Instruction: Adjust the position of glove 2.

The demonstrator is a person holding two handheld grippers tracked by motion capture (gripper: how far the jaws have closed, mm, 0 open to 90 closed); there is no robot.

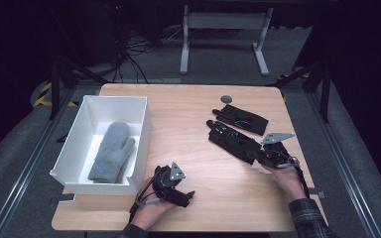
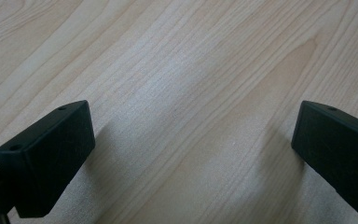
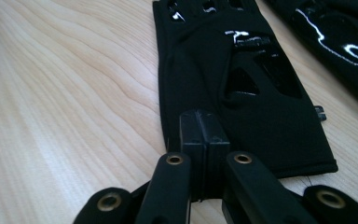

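While the right tongs [image 3: 200, 140] pinch the near black glove's [image 3: 242, 93] cuff at lower right, lifting toward the white box [image 1: 141, 124] seems next; left tongs [image 2: 191, 154] gape wide over the counter [image 2: 168, 70].

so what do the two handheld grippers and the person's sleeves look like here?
Both are black linkage frames. The left gripper and the right gripper each carry a grey three-cornered plate on top. The left gripper's fingers are blocky black pads with small holes; brass-coloured rivets mark the right gripper's links. A dark cable loops by the left hand. The right sleeve is dark plaid.
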